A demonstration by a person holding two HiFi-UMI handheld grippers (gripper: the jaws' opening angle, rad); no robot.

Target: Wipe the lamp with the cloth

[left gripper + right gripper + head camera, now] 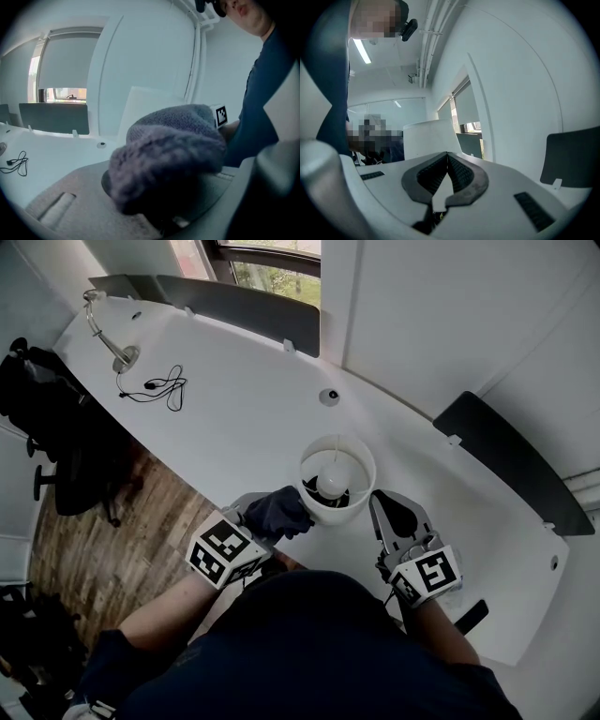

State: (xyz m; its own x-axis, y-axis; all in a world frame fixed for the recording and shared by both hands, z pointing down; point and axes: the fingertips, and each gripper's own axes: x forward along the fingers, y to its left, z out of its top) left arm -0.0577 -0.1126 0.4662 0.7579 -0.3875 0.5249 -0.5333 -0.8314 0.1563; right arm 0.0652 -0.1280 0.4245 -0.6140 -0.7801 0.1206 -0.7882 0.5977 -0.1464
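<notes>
White desk [234, 381], long and curved, fills most of the head view, and its near edge is hidden by the person's dark blue top [309, 652]. Two dark panels [234, 304] stand along its far edge. A black chair [56, 437] stands on the wooden floor [122, 521] at the left.

The lamp [352, 457] stands near the front of the desk, its white shade open on top and the bulb [330, 486] visible inside. The left gripper [251, 514] is clenched on the dark blue cloth [279, 510], which touches the left side of the shade. In the left gripper view this cloth covers much of the shade. The right gripper [382, 504] is just beside the shade on the other side, jaws together and holding nothing.

A silver bent arm [105, 332], a black cable [161, 386] and a small round cap [328, 397] lie well apart from the lamp. Each gripper's cube [223, 549] carries black and white square markers.
</notes>
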